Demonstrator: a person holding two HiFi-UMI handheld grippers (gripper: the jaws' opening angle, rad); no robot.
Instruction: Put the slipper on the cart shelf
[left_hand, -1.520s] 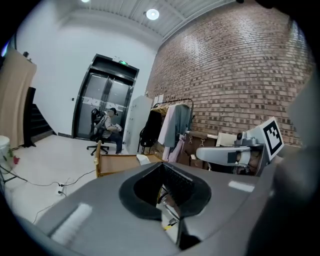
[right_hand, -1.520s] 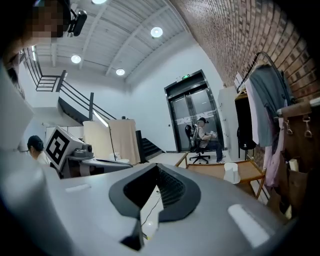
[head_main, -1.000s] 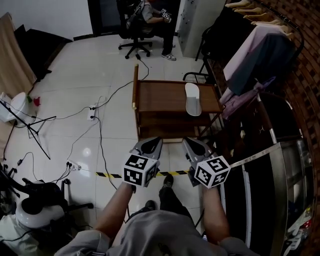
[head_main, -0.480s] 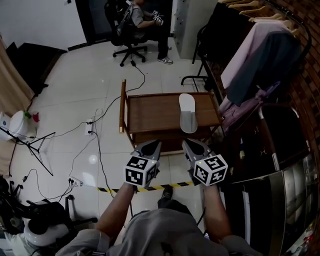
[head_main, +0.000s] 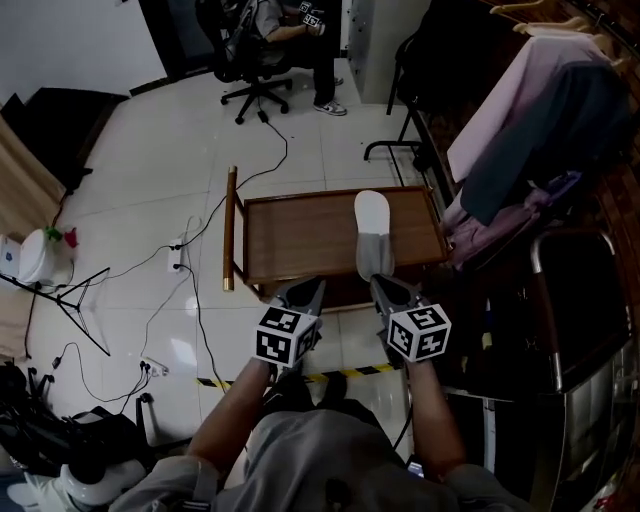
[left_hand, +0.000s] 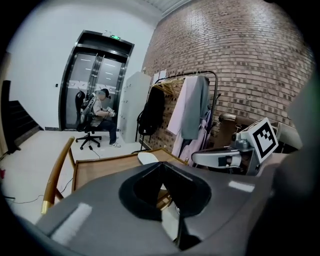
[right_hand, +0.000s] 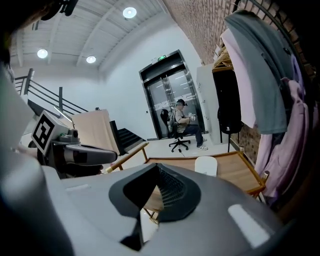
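Note:
A white and grey slipper (head_main: 371, 231) lies flat on the top shelf of the wooden cart (head_main: 300, 235), towards its right side. Both grippers hover side by side just short of the cart's near edge. My left gripper (head_main: 306, 288) is shut with nothing in it, below the cart's middle. My right gripper (head_main: 385, 284) is shut too, empty, just short of the slipper's heel. The slipper (left_hand: 147, 158) shows beyond the closed jaws in the left gripper view. In the right gripper view the slipper (right_hand: 206, 165) lies ahead, slightly to the right.
The cart's wooden handle (head_main: 230, 228) runs along its left end. A clothes rack with hanging garments (head_main: 530, 130) stands close on the right. Cables (head_main: 196, 262) trail over the white floor on the left. Yellow-black tape (head_main: 345, 376) crosses the floor. A person sits on an office chair (head_main: 262, 40) far back.
The view has moved forward: the cart and slipper now sit closer to both grippers and the floor tape has dropped back. Both grippers stay shut; the slipper has not moved on the cart.

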